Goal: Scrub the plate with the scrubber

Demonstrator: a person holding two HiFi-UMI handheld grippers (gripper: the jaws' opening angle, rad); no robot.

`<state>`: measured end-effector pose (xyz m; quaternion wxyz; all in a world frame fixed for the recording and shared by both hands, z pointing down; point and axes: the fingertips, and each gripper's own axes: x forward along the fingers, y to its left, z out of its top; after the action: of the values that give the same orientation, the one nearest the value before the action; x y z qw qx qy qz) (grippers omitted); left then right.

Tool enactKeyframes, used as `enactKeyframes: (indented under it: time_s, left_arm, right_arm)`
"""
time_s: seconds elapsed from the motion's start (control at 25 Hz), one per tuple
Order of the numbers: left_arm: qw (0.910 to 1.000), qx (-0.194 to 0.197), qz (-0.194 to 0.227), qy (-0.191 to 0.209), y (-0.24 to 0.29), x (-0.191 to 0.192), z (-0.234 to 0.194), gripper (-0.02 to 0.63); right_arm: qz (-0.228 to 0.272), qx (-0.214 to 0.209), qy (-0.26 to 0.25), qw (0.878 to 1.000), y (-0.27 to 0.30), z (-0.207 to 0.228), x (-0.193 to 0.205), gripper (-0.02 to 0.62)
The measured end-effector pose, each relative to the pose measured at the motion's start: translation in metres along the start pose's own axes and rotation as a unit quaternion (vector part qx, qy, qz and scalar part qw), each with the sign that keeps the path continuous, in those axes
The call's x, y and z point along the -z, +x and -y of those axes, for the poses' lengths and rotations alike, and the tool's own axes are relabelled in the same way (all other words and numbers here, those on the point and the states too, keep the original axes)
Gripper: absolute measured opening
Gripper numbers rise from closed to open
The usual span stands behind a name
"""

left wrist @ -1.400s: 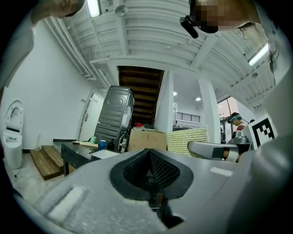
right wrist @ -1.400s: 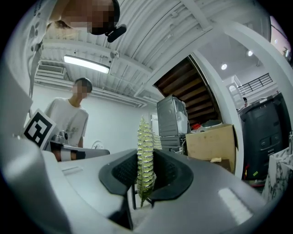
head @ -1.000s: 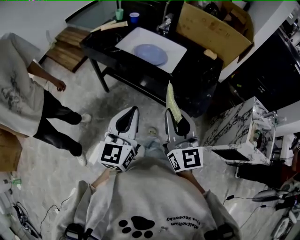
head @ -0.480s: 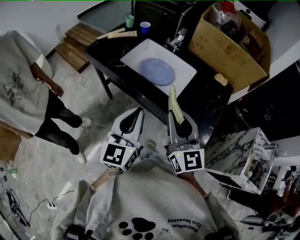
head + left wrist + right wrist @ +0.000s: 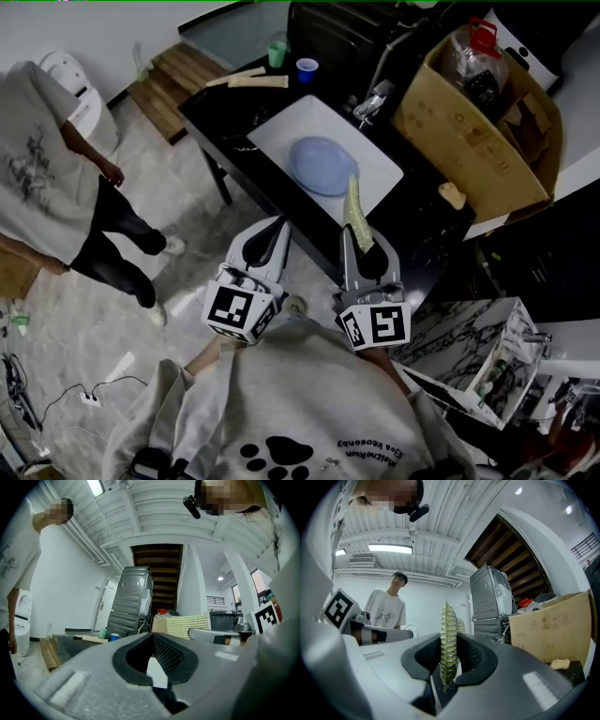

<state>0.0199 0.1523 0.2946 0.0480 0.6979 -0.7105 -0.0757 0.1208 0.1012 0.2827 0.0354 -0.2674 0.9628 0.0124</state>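
Scrubbing has not begun; this looks like the approach, with both grippers held out level, short of the black surface (image 5: 225,117). The plate (image 5: 322,165) lies flat in the white sink (image 5: 281,127) set into that surface, with nothing pressed on it. The right gripper (image 5: 362,242) has its jaws clenched on the scrubber (image 5: 354,211), a thin yellow-green pad gripped edge-on and sticking out forward toward the sink's near rim. The left gripper (image 5: 275,230) has its jaws closed together with nothing between them. Next, I judge, the right one must tip down and lay the pad's face onto the plate, while the left may steady the rim
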Motion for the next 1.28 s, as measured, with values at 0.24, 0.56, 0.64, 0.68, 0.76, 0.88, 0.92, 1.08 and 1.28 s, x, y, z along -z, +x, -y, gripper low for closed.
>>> enactKeyframes:
  time_s: [0.24,0.56,0.64,0.68,0.76,0.88,0.92,1.08,1.28]
  left_arm:
    - [0.9998,-0.017,-0.004,0.006,0.021,0.003,-0.001,0.003]
    - [0.9995,-0.025,-0.016,0.01,0.03,0.008,-0.002,0.003]
    - [0.9996,-0.024,-0.014,0.01,0.034,0.007,-0.002,0.003]
    - [0.9996,-0.022,-0.014,0.011,0.035,0.007,-0.002,0.003]
    - [0.9996,-0.018,-0.017,0.012,0.038,0.008,-0.003,0.003]
    - [0.9996,-0.015,-0.021,0.009,0.044,0.011,-0.007,0.003]
    - [0.9996,-0.012,-0.022,0.009,0.047,0.012,-0.01,0.003]
    - [0.9994,0.014,-0.029,0.008,0.066,0.017,-0.016,0.003]
    - [0.9977,0.048,-0.048,0.004,0.097,0.026,-0.036,0.003]
  right_arm:
    - [-0.005,-0.02,0.01,1.0,0.012,0.017,0.009,0.075]
    - [-0.009,-0.025,0.026,0.999,0.017,0.025,0.018,0.075]
    - [-0.01,-0.023,0.026,0.999,0.018,0.028,0.019,0.077]
    - [-0.01,-0.021,0.026,0.999,0.019,0.03,0.019,0.075]
    - [-0.01,-0.016,0.026,0.999,0.021,0.033,0.02,0.075]
    - [-0.012,-0.011,0.026,1.0,0.026,0.036,0.023,0.076]
    - [-0.012,-0.008,0.025,1.0,0.027,0.036,0.024,0.075]
    - [-0.012,0.019,0.028,0.999,0.037,0.047,0.03,0.075]
    - [-0.023,0.051,0.03,0.998,0.063,0.06,0.043,0.077]
